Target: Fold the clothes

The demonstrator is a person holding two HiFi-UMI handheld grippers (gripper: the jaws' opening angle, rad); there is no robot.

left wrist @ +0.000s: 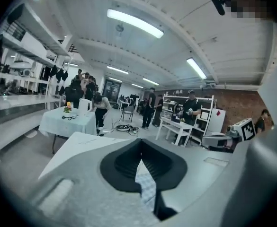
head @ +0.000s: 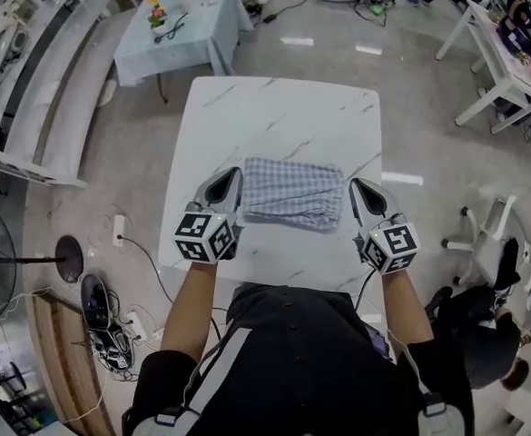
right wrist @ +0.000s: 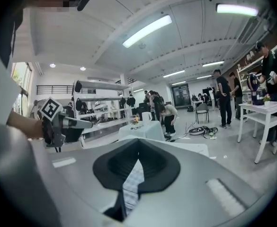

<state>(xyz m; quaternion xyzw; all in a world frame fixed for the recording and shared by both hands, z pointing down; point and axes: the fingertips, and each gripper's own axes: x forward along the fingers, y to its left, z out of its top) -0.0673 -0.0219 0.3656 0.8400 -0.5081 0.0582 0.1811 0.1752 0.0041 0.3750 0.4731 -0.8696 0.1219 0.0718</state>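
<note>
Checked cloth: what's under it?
Only the marble table shows around the checked cloth; the part beneath is covered. The left gripper and right gripper grip its near corners.

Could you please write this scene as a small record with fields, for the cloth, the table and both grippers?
cloth: checked cloth, blue-grey and white, spread between the two grippers above the table
table: white table with a marble pattern
left gripper: left gripper shut on the cloth's left end
right gripper: right gripper shut on the cloth's right end
contact with table: cannot tell whether the cloth's far edge rests on it
</note>
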